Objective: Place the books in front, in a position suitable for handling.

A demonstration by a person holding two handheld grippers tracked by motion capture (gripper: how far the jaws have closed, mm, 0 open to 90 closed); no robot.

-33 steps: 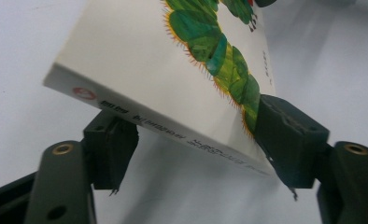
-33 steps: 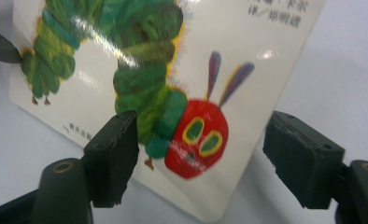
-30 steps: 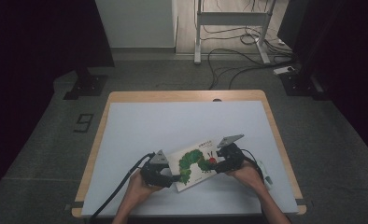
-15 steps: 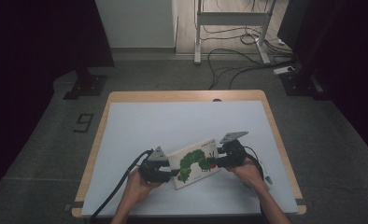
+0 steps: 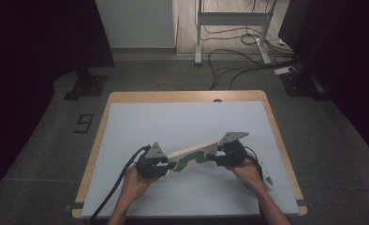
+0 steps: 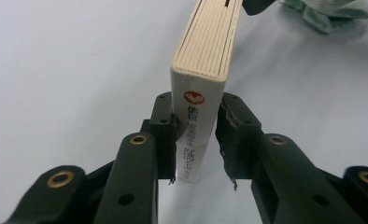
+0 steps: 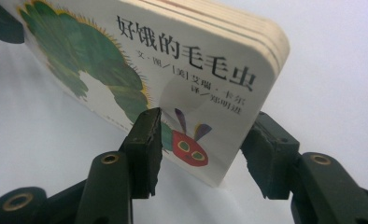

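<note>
A thick white board book with a green caterpillar on its cover was held between two hand-held grippers, its far long edge now tipped up off the pale grey table top, where a second earlier it had lain nearly flat. The left gripper had just been closing; in the left gripper view its black pads stood either side of the book's white spine end, the left pad touching the cover and the right one just beside the other face, so a firm clamp could not be told for certain. The right gripper had also just been closing: in the right gripper view one pad lay against the cover by the caterpillar's red head, and the other pad sat behind the rounded corner, the book between them. A crumpled green and white cloth lay on the table just beyond the right hand. The table had a light wooden rim and stood on a dark grey floor, with black cables trailing near a white metal frame at the back.
</note>
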